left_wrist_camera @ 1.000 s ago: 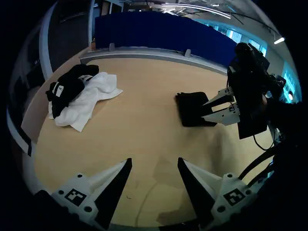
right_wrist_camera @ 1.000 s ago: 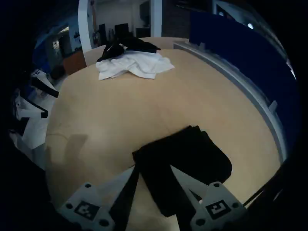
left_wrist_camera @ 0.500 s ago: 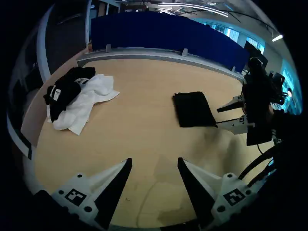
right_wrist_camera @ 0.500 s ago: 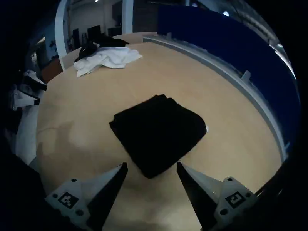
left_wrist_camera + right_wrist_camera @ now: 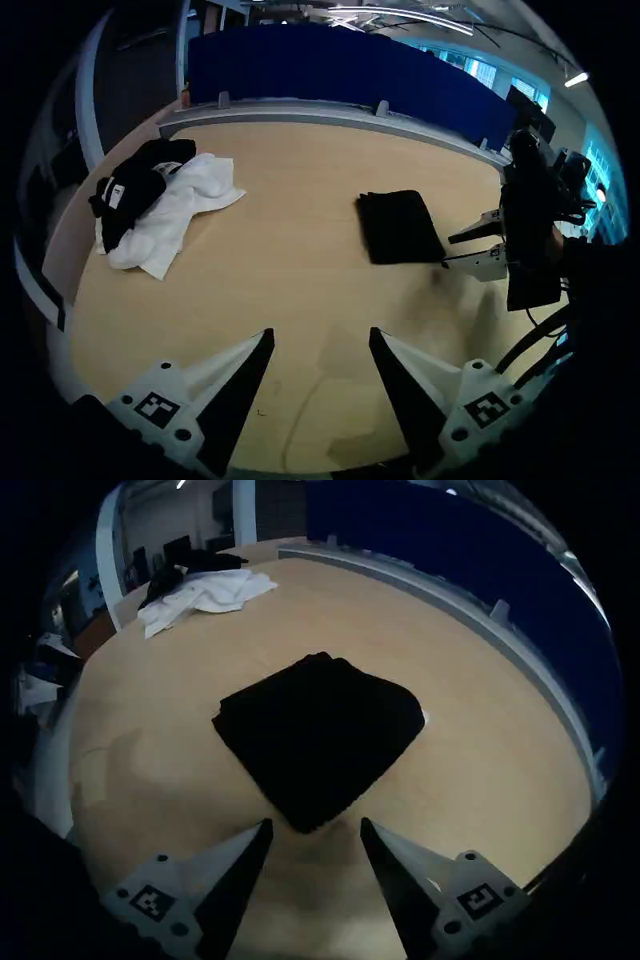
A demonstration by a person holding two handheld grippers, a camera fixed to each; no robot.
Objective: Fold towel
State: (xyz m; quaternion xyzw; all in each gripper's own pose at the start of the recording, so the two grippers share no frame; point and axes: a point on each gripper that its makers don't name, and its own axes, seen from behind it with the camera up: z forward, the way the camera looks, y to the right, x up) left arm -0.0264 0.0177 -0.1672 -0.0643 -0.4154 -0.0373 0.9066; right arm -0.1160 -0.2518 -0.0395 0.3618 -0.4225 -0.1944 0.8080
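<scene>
Black towel (image 5: 320,736) lies flat on the worktop (image 5: 496,744) as a compact folded rectangle, so I judge this fold done. My right gripper (image 5: 312,824) hangs just short of its near corner and my left gripper (image 5: 320,332) is well apart, both with jaws spread and empty. A rumpled heap of cloths (image 5: 160,208) waits beyond.

a wide wooden table (image 5: 304,240) meets a blue screen (image 5: 336,72) along its far edge. windows (image 5: 482,74) and strip lights (image 5: 400,13) glow beyond.
</scene>
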